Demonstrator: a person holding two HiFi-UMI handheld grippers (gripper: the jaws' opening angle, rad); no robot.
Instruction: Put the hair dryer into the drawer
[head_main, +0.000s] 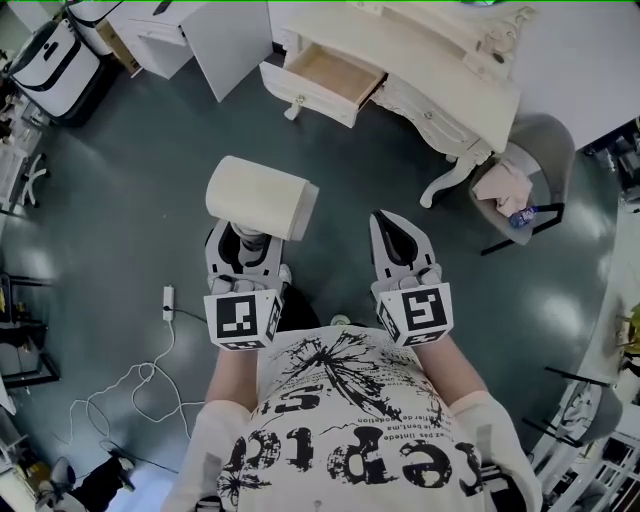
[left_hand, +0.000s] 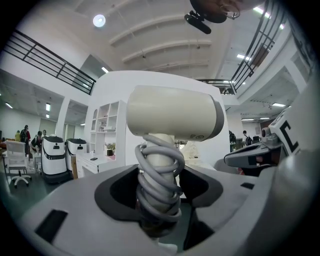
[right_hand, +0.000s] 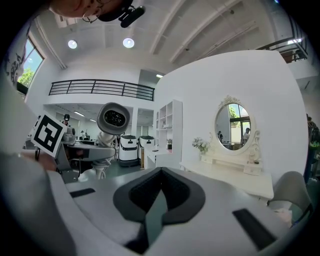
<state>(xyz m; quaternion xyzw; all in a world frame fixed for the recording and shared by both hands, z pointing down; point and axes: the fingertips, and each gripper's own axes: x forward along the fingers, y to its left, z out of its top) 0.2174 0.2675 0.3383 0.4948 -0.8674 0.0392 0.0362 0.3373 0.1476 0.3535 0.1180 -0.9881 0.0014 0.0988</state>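
A cream hair dryer stands upright in my left gripper, which is shut on its handle. In the left gripper view the grey cord is coiled round the handle between the jaws, with the dryer's barrel above them. An open wooden-lined drawer juts from the white dressing table, well ahead of both grippers. My right gripper hangs beside the left one, shut, with nothing in it. The right gripper view shows its own tips together and the hair dryer off to the left.
A grey chair with cloth on it stands right of the table. White cabinets and a black-and-white case stand at far left. A white cable trails on the dark floor. An oval mirror tops the table.
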